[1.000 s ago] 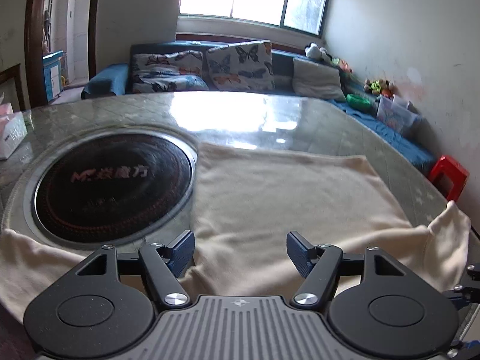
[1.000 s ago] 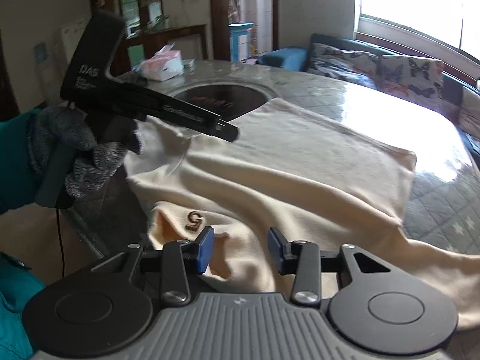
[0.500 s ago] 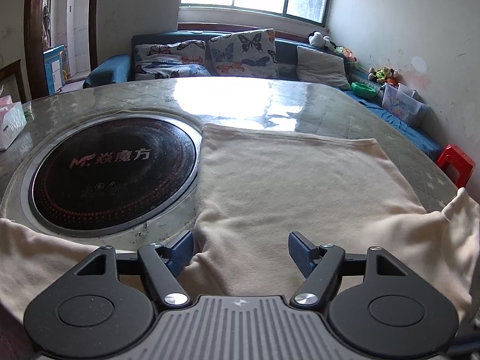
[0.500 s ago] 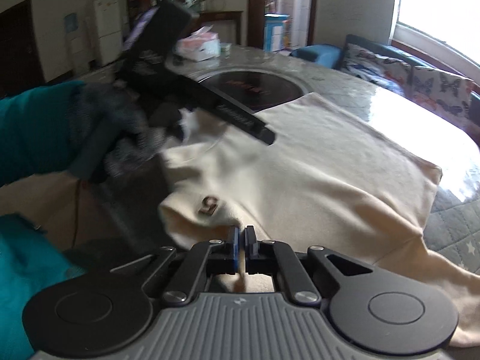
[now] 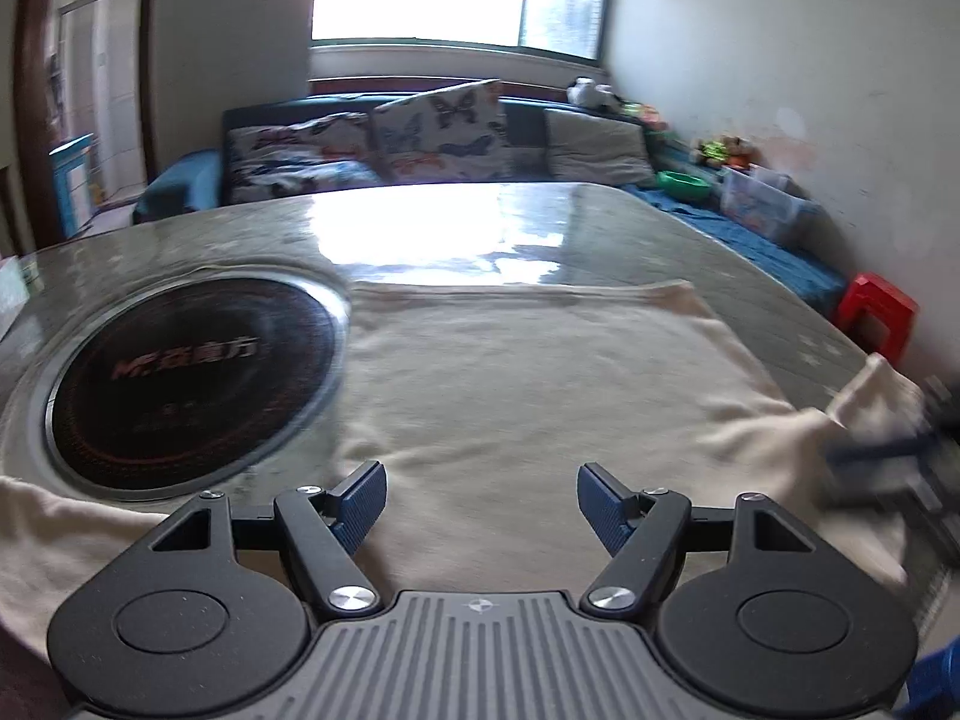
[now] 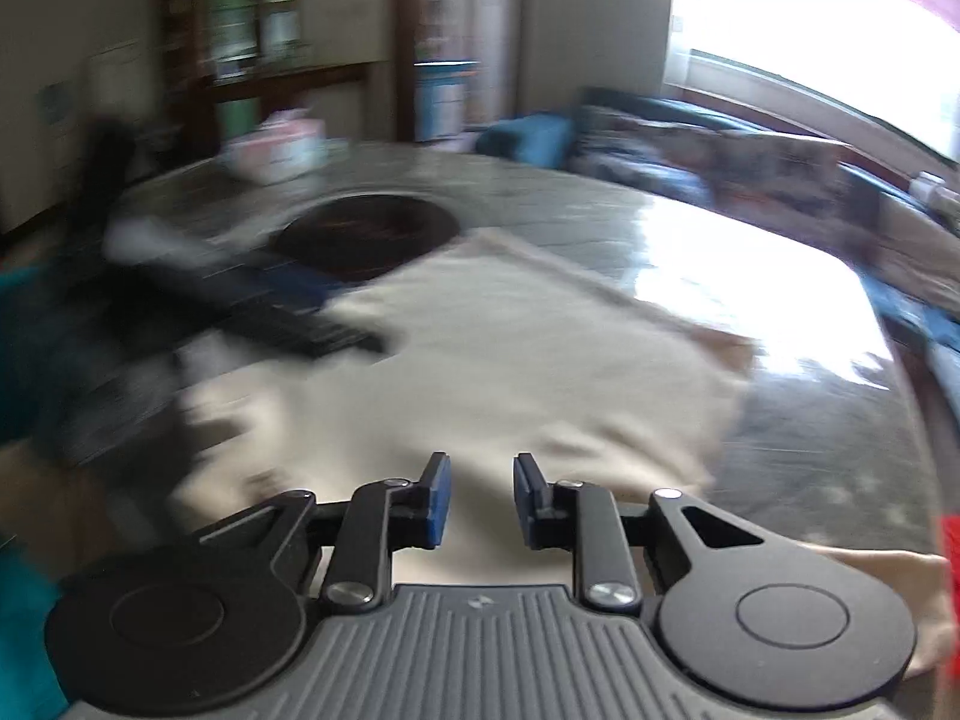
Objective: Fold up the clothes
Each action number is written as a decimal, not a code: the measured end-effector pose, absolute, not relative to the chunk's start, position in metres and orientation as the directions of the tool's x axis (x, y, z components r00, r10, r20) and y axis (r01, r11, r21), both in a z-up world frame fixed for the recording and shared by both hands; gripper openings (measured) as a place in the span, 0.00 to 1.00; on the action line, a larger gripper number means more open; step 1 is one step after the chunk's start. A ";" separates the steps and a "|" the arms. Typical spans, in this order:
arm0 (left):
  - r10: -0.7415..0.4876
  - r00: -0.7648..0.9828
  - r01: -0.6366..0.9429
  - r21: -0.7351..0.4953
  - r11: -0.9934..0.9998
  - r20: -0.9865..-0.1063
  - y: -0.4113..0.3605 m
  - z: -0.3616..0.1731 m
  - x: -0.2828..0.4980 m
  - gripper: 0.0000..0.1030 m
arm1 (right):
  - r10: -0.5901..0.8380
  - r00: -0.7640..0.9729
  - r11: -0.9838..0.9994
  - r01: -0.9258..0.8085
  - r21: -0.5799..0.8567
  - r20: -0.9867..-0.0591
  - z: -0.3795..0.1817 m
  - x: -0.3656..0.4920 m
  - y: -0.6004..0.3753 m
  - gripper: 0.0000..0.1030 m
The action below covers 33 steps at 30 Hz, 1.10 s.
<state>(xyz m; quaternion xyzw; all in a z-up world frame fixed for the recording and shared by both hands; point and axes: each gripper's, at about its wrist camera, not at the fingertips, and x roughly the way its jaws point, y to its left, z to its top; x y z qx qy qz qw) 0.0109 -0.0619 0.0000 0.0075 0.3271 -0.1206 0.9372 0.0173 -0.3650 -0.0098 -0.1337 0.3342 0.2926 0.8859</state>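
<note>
One cream garment [image 5: 528, 396] spread flat (edges rumpled), both claws released.

Right gripper [image 6: 475, 495] above a cream garment [image 6: 510, 360] on a round stone table [image 6: 810, 450].
Its blue-padded jaws have just been opening, a small gap with nothing pressed between them. The blurred left gripper [image 6: 336, 336] reaches over the cloth's left side. A dark round cooktop [image 6: 369, 234] and tissue box [image 6: 273, 150] lie beyond.
</note>
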 end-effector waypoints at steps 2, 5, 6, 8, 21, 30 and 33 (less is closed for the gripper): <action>-0.244 0.751 0.268 -0.054 0.962 -0.614 -0.070 -0.001 0.006 0.71 | 0.396 0.628 0.825 -0.564 -0.042 -0.670 -0.014 0.033 -0.367 0.24; -0.267 0.735 0.314 -0.035 0.949 -0.623 -0.081 -0.006 -0.001 0.71 | 0.363 0.638 0.837 -0.543 -0.063 -0.680 -0.024 0.044 -0.366 0.27; -0.273 0.731 0.326 -0.031 0.945 -0.626 -0.083 -0.008 -0.004 0.71 | 0.339 0.640 0.842 -0.533 -0.081 -0.690 -0.029 0.045 -0.367 0.27; -0.283 0.722 0.346 -0.025 0.938 -0.631 -0.086 -0.012 -0.007 0.71 | 0.314 0.633 0.849 -0.521 -0.089 -0.708 -0.035 0.045 -0.369 0.27; -0.256 0.716 0.291 -0.055 0.955 -0.650 -0.066 -0.017 0.003 0.72 | 0.313 0.635 0.879 -0.475 -0.038 -0.706 -0.038 0.053 -0.385 0.42; -0.254 0.721 0.249 -0.101 0.963 -0.645 -0.045 -0.016 0.007 0.75 | 0.320 0.623 0.899 -0.438 0.020 -0.713 -0.039 0.098 -0.391 0.42; -0.253 0.724 0.250 -0.098 0.963 -0.642 -0.047 -0.018 0.007 0.76 | 0.294 0.626 0.909 -0.416 0.010 -0.722 -0.045 0.125 -0.391 0.42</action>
